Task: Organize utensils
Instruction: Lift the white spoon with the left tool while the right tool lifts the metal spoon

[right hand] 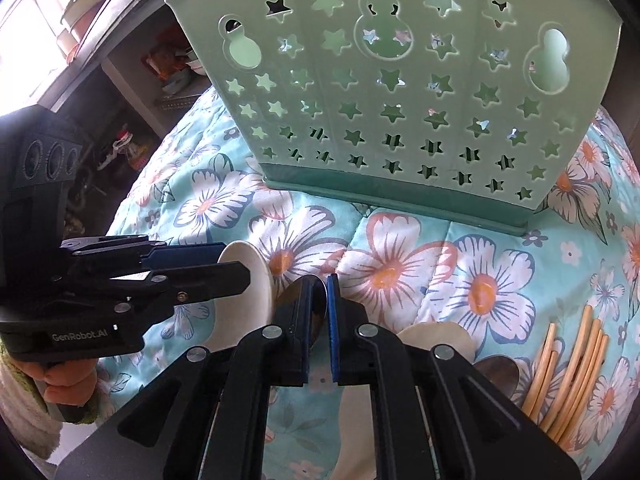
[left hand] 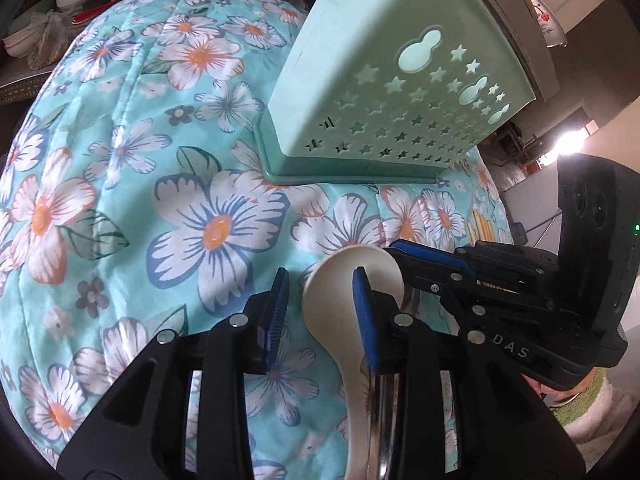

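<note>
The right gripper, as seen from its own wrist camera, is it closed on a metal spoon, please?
Yes: the right gripper has its blue pads pressed against the bowl of the metal spoon above the floral cloth.

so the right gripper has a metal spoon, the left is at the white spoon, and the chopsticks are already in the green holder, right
Not quite: the chopsticks aren't in the green holder. The right wrist view shows them lying on the floral cloth, to the right of the right gripper. The rest holds: that gripper pinches a metal spoon, and the left gripper is at the white spoon.
</note>
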{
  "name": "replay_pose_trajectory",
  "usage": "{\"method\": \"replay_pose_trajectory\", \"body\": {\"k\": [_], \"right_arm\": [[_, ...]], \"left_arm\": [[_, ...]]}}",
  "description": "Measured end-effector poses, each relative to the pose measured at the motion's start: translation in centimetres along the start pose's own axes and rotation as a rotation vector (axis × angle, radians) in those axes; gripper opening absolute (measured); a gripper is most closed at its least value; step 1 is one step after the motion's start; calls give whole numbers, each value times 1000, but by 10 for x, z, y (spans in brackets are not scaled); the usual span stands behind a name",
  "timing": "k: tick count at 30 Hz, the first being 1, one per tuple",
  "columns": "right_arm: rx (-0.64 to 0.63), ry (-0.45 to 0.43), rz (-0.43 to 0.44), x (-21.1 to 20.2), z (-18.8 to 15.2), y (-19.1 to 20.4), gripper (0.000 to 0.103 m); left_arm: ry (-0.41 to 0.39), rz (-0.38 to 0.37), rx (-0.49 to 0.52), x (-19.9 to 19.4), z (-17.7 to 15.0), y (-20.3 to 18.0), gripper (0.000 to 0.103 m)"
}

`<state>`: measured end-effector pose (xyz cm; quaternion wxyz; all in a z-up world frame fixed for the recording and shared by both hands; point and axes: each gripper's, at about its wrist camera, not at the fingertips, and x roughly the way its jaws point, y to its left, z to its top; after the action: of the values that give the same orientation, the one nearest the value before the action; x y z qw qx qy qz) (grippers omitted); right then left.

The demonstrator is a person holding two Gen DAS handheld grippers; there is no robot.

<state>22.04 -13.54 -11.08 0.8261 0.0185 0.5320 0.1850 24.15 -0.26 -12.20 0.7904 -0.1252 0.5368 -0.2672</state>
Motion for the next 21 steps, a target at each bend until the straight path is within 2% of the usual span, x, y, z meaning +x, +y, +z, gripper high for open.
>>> {"method": "replay_pose_trajectory", "body": {"k": [8,9,12,18,21], "right_arm": [[14,6,39,7,6,-14,8],[16,6,44,8,6,-15,8],[23,3,55,9,6,-19,8],[33,-16,71,1,6,-27,6],[24,-49,58,-10,7,-30,5]], "left_arm": [[34,-105,9,13,12,3,28],[38,-107,13,16,10,1,25],[51,-102,29,21,8,-3,14],[27,-73,28,15,5,-10,8],[6,-30,33,5,1,-14,7]]}}
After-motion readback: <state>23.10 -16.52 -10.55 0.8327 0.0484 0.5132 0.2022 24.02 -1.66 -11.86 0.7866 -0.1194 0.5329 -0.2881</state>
